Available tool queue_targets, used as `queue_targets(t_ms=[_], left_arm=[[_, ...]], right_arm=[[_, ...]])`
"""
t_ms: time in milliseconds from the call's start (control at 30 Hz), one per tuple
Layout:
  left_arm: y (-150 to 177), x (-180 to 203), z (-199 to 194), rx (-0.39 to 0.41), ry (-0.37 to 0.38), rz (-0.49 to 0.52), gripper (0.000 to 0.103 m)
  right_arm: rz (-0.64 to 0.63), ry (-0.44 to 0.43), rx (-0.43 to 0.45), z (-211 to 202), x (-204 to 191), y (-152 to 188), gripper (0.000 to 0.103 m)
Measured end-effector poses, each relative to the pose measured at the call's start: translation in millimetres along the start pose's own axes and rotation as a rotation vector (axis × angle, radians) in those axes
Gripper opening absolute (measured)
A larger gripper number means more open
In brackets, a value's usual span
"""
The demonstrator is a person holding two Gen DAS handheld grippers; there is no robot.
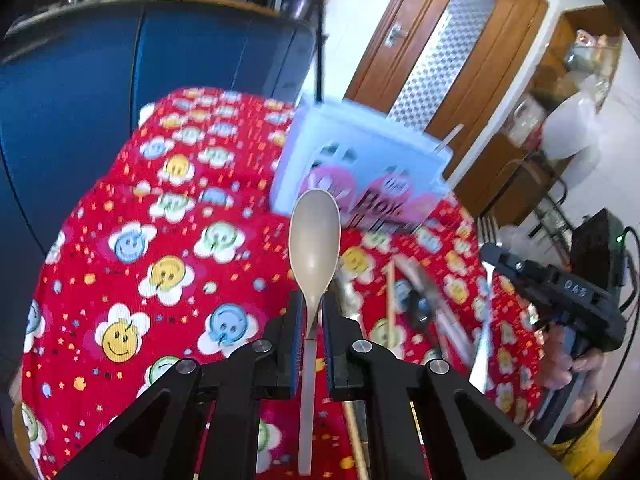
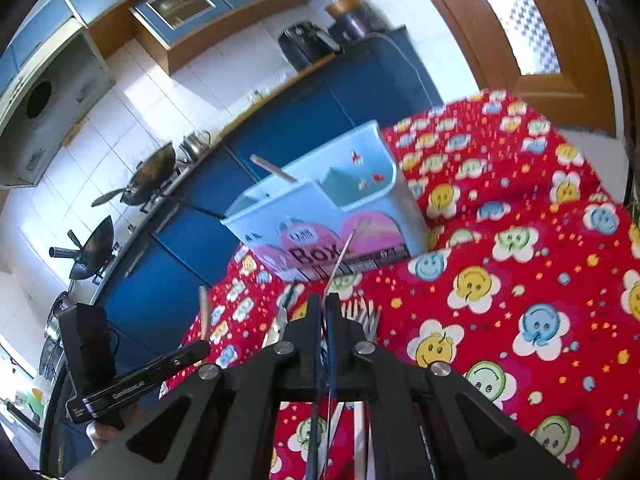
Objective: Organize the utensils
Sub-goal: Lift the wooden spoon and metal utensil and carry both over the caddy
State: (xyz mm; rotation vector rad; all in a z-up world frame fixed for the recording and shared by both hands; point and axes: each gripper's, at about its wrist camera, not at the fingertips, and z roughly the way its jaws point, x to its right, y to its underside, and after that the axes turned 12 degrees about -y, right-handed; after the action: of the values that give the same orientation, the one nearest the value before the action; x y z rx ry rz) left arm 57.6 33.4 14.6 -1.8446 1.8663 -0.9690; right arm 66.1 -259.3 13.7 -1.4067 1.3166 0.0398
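Bench (image 1: 120, 240) under its red smiley cloth carries our pale blue box (image 1: 360, 160) at the far edge; our left gripper (image 1: 308, 320) is clamped on a spoon (image 1: 314, 236) pointing boxward, our right gripper (image 2: 322, 312) pinches a thin metal utensil (image 2: 340, 260) edge-on, forks (image 2: 360, 312) lying just beyond

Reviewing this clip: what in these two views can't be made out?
- Right wrist view: the thing held by the right gripper shows only as a thin edge-on sliver; its kind is unclear.
- Left wrist view: loose utensils on the tablecloth are motion-blurred.
- Both views: the box hides its contents behind its walls, bar one stick.
- Left wrist view: the spoon handle's end is cut off by the bottom edge.
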Motion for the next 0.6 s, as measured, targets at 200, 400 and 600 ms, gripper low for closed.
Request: queue_targets(t_ms=[200, 400, 600], left_arm=[[-11, 11, -28, 0.135, 0.028, 0.0, 0.008], [-34, 26, -45, 0.25, 0.047, 0.016, 0.008], [-65, 44, -52, 0.321, 0.058, 0.04, 0.008]], right_arm=[[-0.089, 0.029, 0.087, -17, -23, -8, 0.003], [-0.189, 0.059, 0.155, -29, -48, -21, 0.003], [-0.229, 0.066, 0.181, -32, -59, -34, 0.003]])
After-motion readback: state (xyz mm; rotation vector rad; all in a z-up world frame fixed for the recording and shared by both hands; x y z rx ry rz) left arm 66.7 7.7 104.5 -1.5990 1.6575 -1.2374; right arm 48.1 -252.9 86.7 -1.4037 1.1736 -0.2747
